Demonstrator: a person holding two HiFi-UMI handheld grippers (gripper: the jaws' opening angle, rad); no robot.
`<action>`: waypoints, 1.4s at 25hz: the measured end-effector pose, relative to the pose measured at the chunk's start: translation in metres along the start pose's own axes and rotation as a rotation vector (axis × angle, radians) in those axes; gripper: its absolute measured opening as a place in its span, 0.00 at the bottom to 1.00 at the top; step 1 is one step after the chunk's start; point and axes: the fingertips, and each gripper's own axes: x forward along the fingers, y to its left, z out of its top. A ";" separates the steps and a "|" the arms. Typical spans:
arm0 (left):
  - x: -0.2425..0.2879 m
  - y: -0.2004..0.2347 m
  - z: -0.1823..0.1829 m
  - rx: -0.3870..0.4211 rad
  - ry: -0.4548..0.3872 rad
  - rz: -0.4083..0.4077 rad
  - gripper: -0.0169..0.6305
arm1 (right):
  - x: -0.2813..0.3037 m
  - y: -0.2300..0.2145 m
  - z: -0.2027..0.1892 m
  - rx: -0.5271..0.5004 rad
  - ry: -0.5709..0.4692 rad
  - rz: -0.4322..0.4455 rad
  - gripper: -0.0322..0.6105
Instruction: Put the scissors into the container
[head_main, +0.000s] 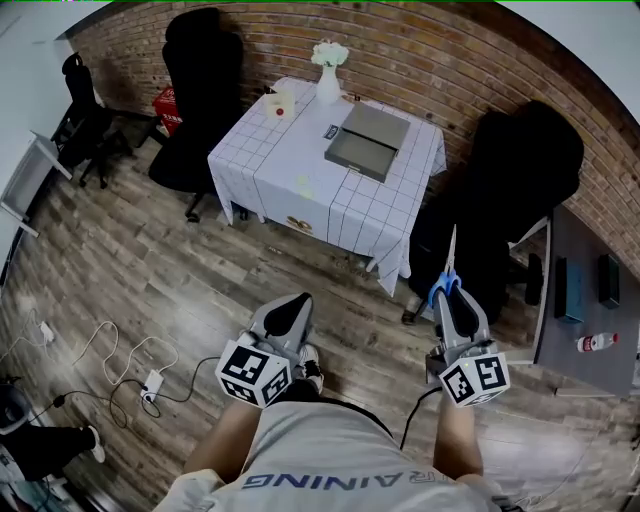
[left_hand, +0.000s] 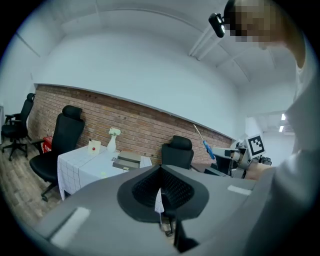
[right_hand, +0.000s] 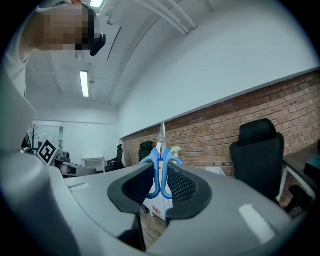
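Observation:
Blue-handled scissors stand clamped by their handles in my right gripper, blades pointing up and forward. They also show from the left gripper view, where the scissors stick up at the right. My left gripper is shut with nothing in it. Both grippers hang over the wooden floor, well short of the table. The grey container, a flat rectangular box, lies on the white checked tablecloth ahead.
A white vase of flowers and a small card stand at the table's far edge. Black office chairs flank the table against a brick wall. A dark desk is at right; cables lie on the floor at left.

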 end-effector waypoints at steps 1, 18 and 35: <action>0.007 0.009 0.008 0.006 -0.010 -0.002 0.03 | 0.012 -0.002 0.005 -0.005 -0.008 -0.005 0.21; 0.051 0.105 0.058 0.028 -0.032 -0.016 0.03 | 0.126 0.004 0.019 0.005 -0.017 -0.025 0.21; 0.151 0.169 0.082 0.001 -0.034 0.050 0.03 | 0.253 -0.064 0.023 0.026 0.010 0.031 0.21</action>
